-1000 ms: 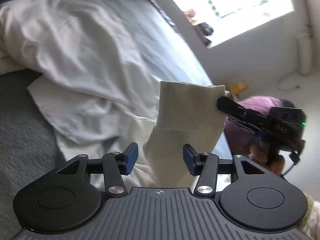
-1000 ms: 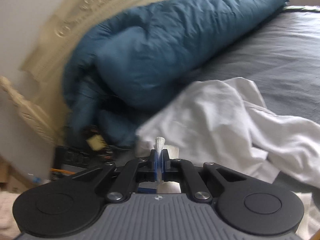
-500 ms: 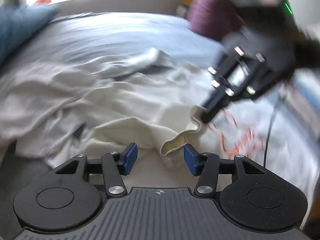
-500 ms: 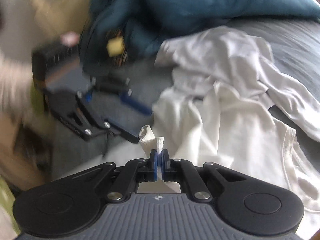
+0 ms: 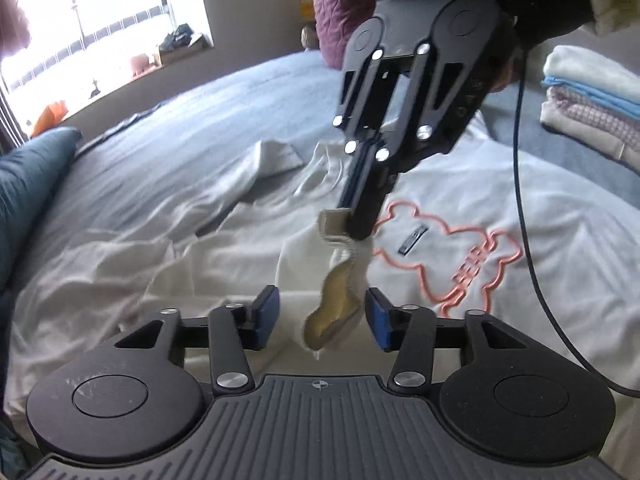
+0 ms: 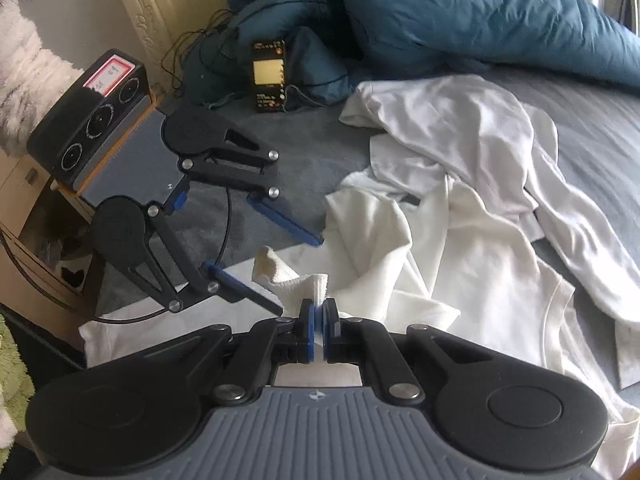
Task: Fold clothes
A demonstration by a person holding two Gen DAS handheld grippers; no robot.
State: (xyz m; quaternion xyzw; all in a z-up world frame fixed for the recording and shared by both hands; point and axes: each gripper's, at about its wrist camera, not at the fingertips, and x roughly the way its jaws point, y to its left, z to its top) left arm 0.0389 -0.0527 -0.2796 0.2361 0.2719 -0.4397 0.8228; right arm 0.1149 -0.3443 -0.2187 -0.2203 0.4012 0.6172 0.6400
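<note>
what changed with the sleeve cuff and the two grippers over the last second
The cuff, held up a second ago, has been swung down over the white sweatshirt. The left gripper has just been closing, cuff between its pads, not yet pinched. The right gripper stays shut on the cuff.

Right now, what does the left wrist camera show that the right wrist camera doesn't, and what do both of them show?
Only the left wrist view shows the window, the stack of folded clothes, the purple cushion and the pink bear print on the white sweatshirt.

Only the right wrist view shows the cream headboard, the small black device and the crumpled white shirt.

Both show the grey bed, the blue duvet, the left tongs open around the cuff, and the right tongs pinching it.
</note>
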